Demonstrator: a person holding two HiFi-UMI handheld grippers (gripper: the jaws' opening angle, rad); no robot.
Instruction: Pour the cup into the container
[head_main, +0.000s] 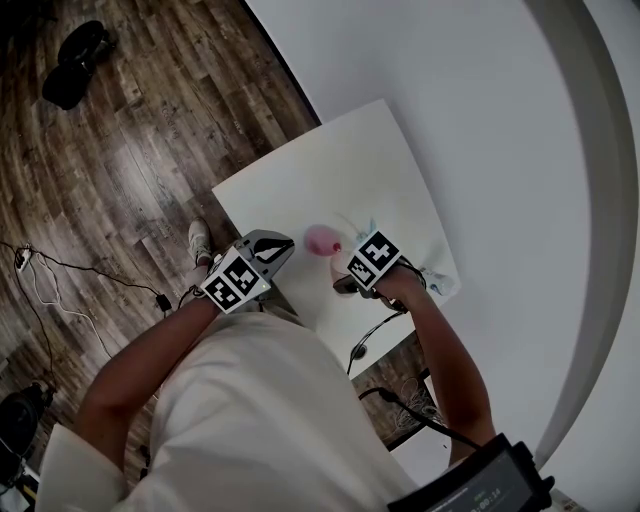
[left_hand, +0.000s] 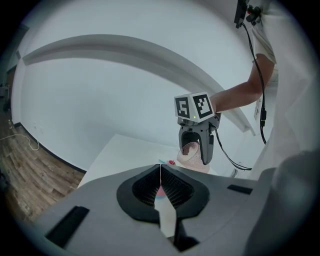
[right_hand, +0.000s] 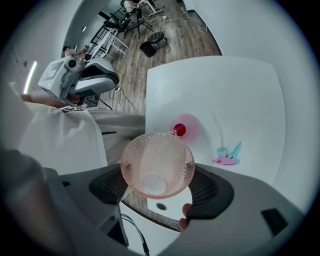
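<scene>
Just above container (right_hand: 194, 128), cup (right_hand: 157, 165) sits clamped in right claw (right_hand: 160, 186).

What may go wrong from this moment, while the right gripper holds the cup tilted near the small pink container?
1. The cup in the right gripper has a wide rim, while the container on the table looks much narrower, so the pour may miss it and spill.
2. The left gripper is shut and apart from the container; nothing steadies it, so a knock from the rim might tip it.
</scene>
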